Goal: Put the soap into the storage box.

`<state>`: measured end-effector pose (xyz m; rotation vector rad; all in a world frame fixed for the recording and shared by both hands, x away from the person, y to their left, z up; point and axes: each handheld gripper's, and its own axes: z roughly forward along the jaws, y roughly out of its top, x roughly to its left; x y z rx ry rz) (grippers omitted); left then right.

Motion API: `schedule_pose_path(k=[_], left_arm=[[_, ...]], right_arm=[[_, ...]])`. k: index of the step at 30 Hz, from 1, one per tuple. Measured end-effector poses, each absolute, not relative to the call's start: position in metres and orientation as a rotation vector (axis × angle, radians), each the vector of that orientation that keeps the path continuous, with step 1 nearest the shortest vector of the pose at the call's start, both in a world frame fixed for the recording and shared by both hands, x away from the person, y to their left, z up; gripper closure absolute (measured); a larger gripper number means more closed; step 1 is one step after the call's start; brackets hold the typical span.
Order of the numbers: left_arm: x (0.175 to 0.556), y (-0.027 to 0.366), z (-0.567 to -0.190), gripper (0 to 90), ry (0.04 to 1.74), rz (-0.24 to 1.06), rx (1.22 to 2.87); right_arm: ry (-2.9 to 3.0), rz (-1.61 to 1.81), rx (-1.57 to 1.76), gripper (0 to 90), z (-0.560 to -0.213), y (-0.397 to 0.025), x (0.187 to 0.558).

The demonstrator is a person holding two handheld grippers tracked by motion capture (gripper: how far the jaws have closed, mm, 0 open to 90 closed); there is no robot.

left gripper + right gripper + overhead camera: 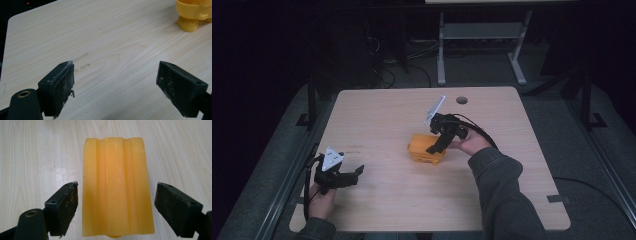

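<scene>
From my high view the room is dim, almost black round the edges, with only the worktop (382,125) lit softly from above and the picture grainy. My two gripper views are far brighter and evenly lit; the wood grain is sharp, while the near fingers (58,86) look slightly soft. The yellow block (117,185) shows a faint sheen down its ridges, and shadows are weak and diffuse.

Yellow-orange ridged block (117,187), pale wood-grain table (377,120), black gripper (438,142)
</scene>
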<state>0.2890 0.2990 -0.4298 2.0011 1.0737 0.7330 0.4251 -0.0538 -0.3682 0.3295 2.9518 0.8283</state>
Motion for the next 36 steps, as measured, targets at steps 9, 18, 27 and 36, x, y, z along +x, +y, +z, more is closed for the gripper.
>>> schedule_pose_path(k=[9, 18, 27, 36], left_arm=[[0.289, 0.299, -0.430, 14.1, 1.074, 0.731, 2.000], [0.289, 0.298, -0.430, 14.1, 1.074, 0.729, 2.003], [0.289, 0.298, -0.431, 14.1, 1.072, 0.731, 2.005], [0.289, 0.298, -0.431, 14.1, 1.072, 0.731, 2.005]], right_arm=[[2.941, 0.840, 0.345, 18.8, -0.366, -0.062, 0.423], [2.924, 0.856, 0.359, 19.2, -0.362, -0.071, 0.420], [2.906, 0.872, 0.394, 19.7, -0.360, -0.083, 0.416], [2.891, 0.882, 0.426, 20.0, -0.357, -0.092, 0.412]])
